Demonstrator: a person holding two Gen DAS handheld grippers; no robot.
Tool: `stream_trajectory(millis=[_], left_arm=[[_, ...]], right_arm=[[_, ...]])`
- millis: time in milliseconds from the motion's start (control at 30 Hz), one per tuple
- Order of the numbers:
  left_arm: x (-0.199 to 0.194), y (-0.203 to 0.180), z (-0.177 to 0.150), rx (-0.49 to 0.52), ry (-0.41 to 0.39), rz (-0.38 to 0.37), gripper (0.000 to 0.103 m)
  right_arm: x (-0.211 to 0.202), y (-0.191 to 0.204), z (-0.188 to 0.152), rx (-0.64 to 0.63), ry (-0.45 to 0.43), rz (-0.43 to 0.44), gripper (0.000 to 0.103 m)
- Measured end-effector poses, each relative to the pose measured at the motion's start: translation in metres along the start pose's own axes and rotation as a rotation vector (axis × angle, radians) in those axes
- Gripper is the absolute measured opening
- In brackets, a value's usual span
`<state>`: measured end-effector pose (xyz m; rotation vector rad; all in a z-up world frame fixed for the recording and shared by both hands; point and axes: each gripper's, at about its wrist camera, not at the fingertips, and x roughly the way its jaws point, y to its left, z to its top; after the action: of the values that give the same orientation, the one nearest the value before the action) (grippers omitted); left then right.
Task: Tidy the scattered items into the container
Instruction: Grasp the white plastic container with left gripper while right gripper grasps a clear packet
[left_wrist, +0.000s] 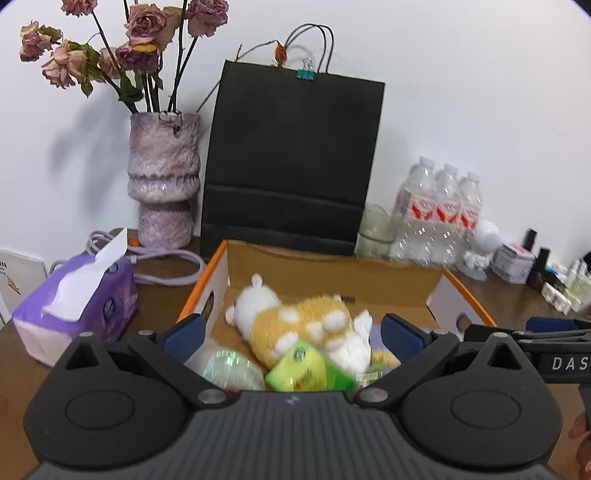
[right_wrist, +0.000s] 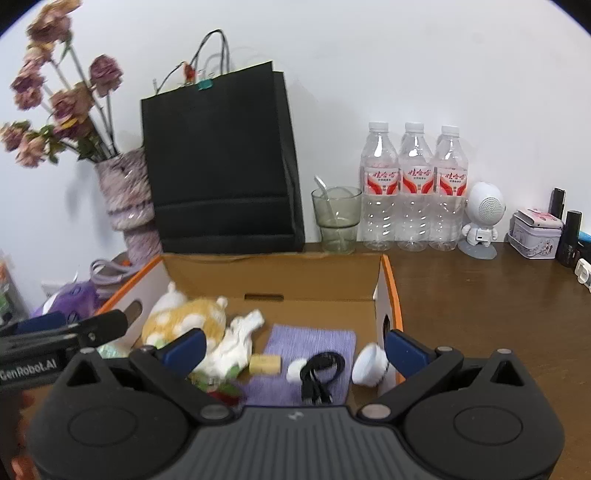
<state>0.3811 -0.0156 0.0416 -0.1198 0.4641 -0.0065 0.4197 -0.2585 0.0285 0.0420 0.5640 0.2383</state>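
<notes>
1. the left hand-held gripper (left_wrist: 291, 328) hangs over the near edge of the cardboard box (left_wrist: 332, 273), its blue pads spread wide with nothing between them.
2. the right hand-held gripper (right_wrist: 293, 347) hovers at the same box (right_wrist: 273, 273) from the 6 o'clock side, jaws just as wide apart and holding nothing; its right pad sits beside a small white cup-shaped piece (right_wrist: 369, 363) at the box's 4 o'clock corner.
3. inside the box lies an orange-and-white plush hamster (left_wrist: 291, 325) toward 9 o'clock, with a white crumpled cloth (right_wrist: 236, 347) against it.
4. a green packet (left_wrist: 306, 369) and a clear plastic item (left_wrist: 229, 369) sit at the near left of the box; both are blurred.
5. a purple cloth (right_wrist: 310, 343) covers the box floor toward 5 o'clock; on it rest a coiled black cable (right_wrist: 319, 373), a small white item (right_wrist: 297, 369) touching the cable, and a pale yellow block (right_wrist: 265, 363) at the cloth's left edge.
6. on the desk (right_wrist: 480, 302) at 12 o'clock behind the box stands a black paper bag (right_wrist: 221, 166); a vase of dried roses (left_wrist: 164, 177) is at 10 o'clock, and a purple tissue pack (left_wrist: 77, 306) at 9 o'clock.
7. at 1 o'clock stand a glass with a spoon (right_wrist: 336, 218), three water bottles (right_wrist: 413, 184) and a white robot figurine (right_wrist: 482, 218).
</notes>
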Motion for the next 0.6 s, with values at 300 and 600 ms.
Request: stream_trajectory(millis=[300,600], left_arm=[[-0.024,-0.014,-0.044,0.081,0.087,-0.114,0.103],[-0.017,-0.056,-0.079,0.187,0.147,-0.21,0.103]], right_arm=[[-0.039,-0.019,-0.055,-0.079,0.045,-0.06,0.103],[-0.042,-0.031,-0.109,-0.075,0.143,-0.069,0.103]])
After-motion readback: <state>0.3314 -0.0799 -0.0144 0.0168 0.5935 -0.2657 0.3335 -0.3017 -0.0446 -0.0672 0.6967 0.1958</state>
